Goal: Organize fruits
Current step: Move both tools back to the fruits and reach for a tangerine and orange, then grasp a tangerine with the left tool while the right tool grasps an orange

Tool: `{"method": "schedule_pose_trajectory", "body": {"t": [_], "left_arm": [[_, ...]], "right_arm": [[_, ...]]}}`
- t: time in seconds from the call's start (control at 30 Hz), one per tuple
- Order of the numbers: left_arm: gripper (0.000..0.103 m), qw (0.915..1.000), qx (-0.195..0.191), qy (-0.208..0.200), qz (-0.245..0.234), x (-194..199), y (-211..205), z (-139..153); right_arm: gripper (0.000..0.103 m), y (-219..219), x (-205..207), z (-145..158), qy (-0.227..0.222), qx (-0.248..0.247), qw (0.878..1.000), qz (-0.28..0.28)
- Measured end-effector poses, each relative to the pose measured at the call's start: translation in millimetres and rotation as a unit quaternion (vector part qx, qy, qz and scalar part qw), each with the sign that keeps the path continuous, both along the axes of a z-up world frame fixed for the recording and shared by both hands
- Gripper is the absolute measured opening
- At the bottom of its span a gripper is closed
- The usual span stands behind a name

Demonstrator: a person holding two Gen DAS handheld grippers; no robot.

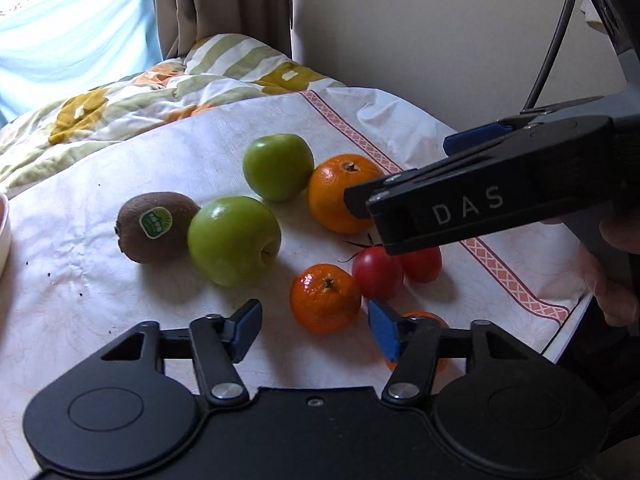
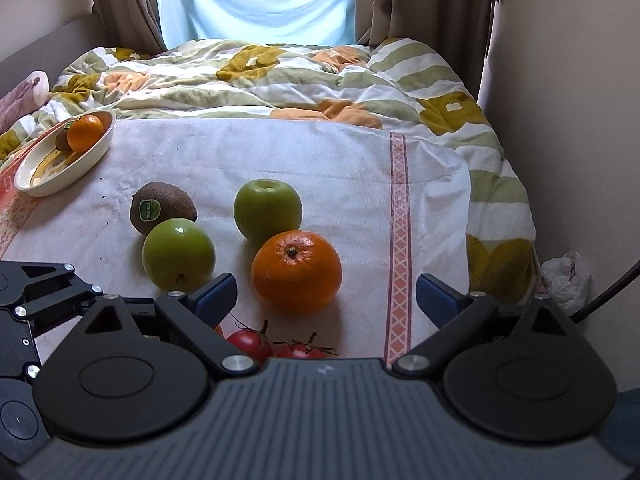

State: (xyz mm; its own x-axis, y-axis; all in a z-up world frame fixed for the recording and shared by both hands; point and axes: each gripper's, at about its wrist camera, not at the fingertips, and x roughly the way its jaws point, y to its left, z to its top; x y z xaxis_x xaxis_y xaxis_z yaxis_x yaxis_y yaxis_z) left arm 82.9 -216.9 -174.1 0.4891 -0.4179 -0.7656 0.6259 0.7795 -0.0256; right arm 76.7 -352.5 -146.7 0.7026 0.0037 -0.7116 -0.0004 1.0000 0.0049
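Note:
Fruit lies on a white cloth (image 1: 80,288): a kiwi (image 1: 154,227), two green apples (image 1: 234,240) (image 1: 278,166), a large orange (image 1: 340,194), a small mandarin (image 1: 325,298), two red tomatoes (image 1: 378,272) and another mandarin (image 1: 436,320) half hidden behind my left fingers. My left gripper (image 1: 316,330) is open and empty, just in front of the small mandarin. My right gripper (image 2: 326,296) is open and empty, with the large orange (image 2: 297,270) between its fingers' line. It shows from the side in the left wrist view (image 1: 404,200). A cream bowl (image 2: 44,178) holds a mandarin and a kiwi.
A flowered quilt (image 2: 280,76) covers the bed behind the cloth. Curtains and a window are at the back, and a wall stands to the right. A white plastic bag (image 2: 566,280) lies at the right by the bed. The bowl's rim (image 1: 3,240) sits at the left edge.

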Motion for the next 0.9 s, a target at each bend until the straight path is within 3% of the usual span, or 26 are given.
{"method": "schedule_pose_trajectory", "body": {"t": [0.03,0.2,0.4,0.9], "left_arm": [[0.053,1.0,-0.001,0.001,-0.002,0,-1,-1],[0.045,0.9999,-0.001,0.0,-0.012,1,-5,-3],[0.044,0.9999,-0.004,-0.003,-0.013,0,-4,-4],[0.043,0.9999,-0.002,0.0,0.013,0,7,-1]], "right_arm": [[0.103,0,1,0,0.0,-0.002,1.0,0.002],[0.101,2,7,-4,0.008,-0.003,1.0,0.011],[0.101,5,12,-10,0.012,-0.002,1.0,0.021],[0.087,9,34,-26,0.025,0.012,0.999,0.035]]}}
